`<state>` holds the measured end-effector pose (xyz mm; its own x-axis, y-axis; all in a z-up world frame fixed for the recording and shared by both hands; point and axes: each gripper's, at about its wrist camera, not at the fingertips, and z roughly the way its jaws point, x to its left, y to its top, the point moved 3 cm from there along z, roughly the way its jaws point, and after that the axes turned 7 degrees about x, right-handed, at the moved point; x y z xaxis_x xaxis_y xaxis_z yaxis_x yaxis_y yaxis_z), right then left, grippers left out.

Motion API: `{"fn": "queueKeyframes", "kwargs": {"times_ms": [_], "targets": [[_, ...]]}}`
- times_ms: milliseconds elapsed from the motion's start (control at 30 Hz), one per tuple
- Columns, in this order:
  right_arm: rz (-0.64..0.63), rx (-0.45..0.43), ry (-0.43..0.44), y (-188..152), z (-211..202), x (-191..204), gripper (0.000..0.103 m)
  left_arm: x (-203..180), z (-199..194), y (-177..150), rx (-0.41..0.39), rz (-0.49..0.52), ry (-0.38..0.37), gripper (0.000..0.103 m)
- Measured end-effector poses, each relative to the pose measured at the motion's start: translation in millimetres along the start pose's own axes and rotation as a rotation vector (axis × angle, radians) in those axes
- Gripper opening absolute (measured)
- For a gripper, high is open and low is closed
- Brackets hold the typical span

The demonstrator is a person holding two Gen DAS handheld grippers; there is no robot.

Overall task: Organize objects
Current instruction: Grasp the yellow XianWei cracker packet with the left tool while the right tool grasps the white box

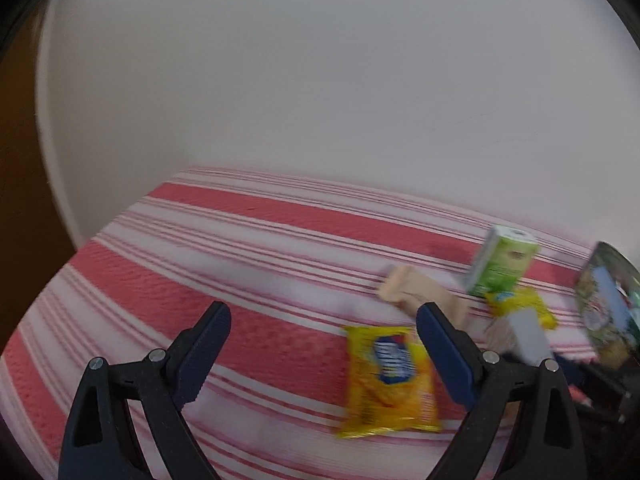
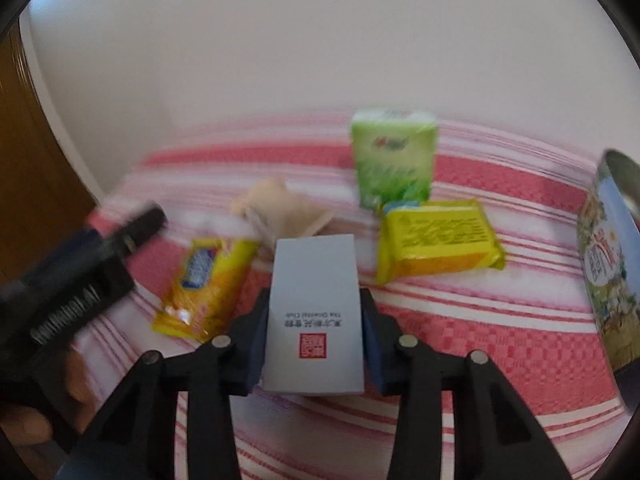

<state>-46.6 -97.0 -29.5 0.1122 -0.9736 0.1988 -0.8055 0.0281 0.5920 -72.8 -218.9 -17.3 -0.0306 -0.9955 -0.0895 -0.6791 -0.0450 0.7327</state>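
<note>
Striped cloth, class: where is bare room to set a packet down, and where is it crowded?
Free: the striped cloth left of the yellow snack packet, up to the wall. Crowded: the right side, around the green carton, yellow-green packet, beige pouch and printed tin.

The right gripper [image 2: 314, 312] points forward and down, its two blue pads pressed flat against the opposite sides of the grey box [image 2: 316, 316], which stands upright between them with its top reaching past the fingertips. The left gripper [image 1: 322, 316] stands with its jaws spread wide and nothing between them, angled downward to the left of the grey box. In the right wrist view the left gripper shows as a blurred black body left of the box, with the person's hand [image 2: 52, 396] wrapped around its handle below.
</note>
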Motion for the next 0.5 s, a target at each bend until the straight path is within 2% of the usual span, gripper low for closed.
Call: {"fn": "queueKeyframes", "kwargs": {"times_ms": [133, 300, 400, 500], "targets": [[0.022, -0.133, -0.052, -5, -32, -22, 0.041, -13, 10, -4, 0.05, 0.046, -0.046, 0.095], [0.01, -0.281, -0.188, -8, -66, -46, 0.041, -27, 33, -6, 0.15, 0.066, -0.019, 0.095], [0.0, -0.313, -0.227, -8, -79, -51, 0.041, -33, 46, -7, 0.21, 0.089, 0.016, 0.095], [0.006, -0.315, -0.219, -7, -83, -55, 0.041, -34, 58, -10, 0.265, 0.094, 0.034, 0.094]]}}
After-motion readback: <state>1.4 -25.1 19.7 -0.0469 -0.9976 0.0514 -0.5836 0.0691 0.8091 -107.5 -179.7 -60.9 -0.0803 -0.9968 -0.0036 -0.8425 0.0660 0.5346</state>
